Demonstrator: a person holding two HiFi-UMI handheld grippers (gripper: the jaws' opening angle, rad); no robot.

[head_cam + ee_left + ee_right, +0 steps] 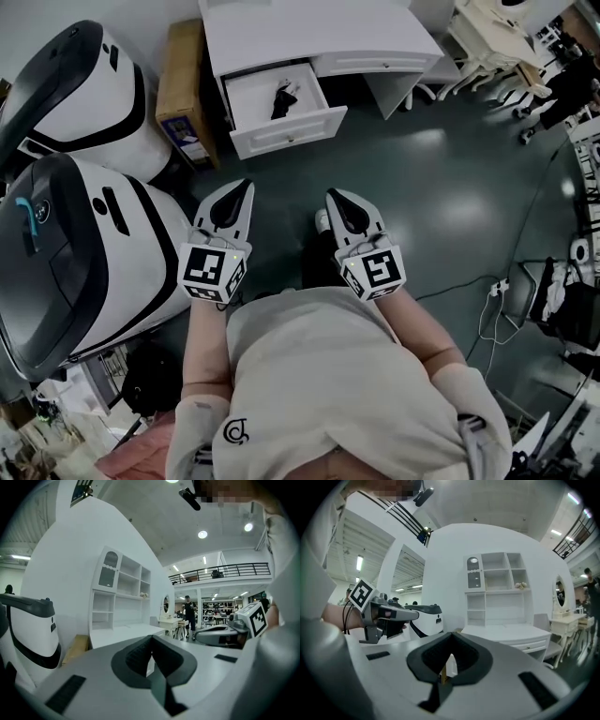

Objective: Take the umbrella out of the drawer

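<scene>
A white desk point(309, 28) stands ahead with one drawer point(286, 131) pulled open. Inside the drawer lies a folded black umbrella point(283, 97). My left gripper point(247, 186) hangs over the dark floor well short of the drawer, shut and empty. Beside it my right gripper point(331, 194) is also shut with nothing in it. Both point level toward the desk. In the left gripper view the closed jaws point(151, 637) face the desk top point(126, 632); in the right gripper view the jaws point(451, 633) face the same desk point(520, 632).
Two large white-and-black machines point(75, 253) crowd the left side, close to my left arm. A cardboard box point(183, 89) stands left of the desk. White chairs and tables point(497, 47) fill the far right. Cables point(492, 300) trail on the floor at right.
</scene>
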